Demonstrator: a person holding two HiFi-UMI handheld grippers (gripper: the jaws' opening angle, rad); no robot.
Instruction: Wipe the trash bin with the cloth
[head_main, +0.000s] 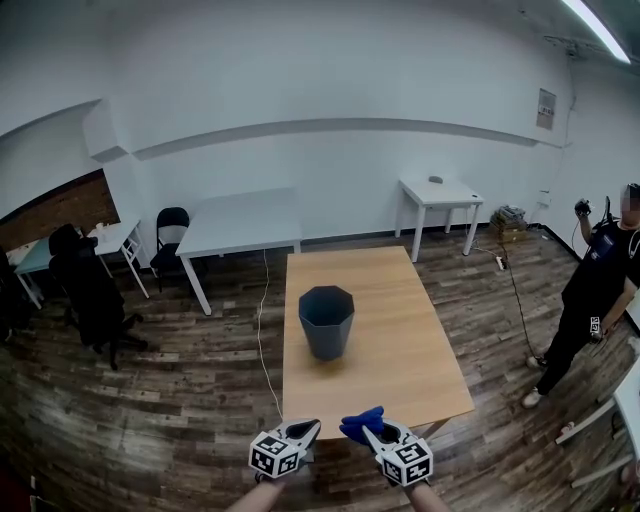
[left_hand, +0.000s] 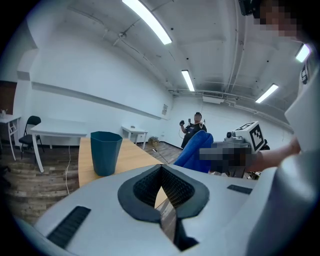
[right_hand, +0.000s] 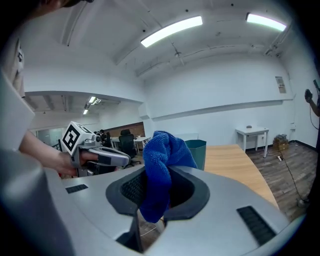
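While the bin (head_main: 326, 322) stands central on the tabletop (head_main: 415, 355), the right gripper (right_hand: 155, 196) pinches the cloth (right_hand: 164, 155) ready for wiping (left gripper (left_hand: 162, 189) pressed together, empty, beyond the near edge)

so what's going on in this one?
A person holds a claw in each hand at the near end of a wooden table. The right claw is shut on a blue cloth. The left claw is shut with nothing in it. The dark teal trash bin stands upright mid-table, ahead of both claws and untouched, so wiping has not started. Another person stands off at the right side of the room.
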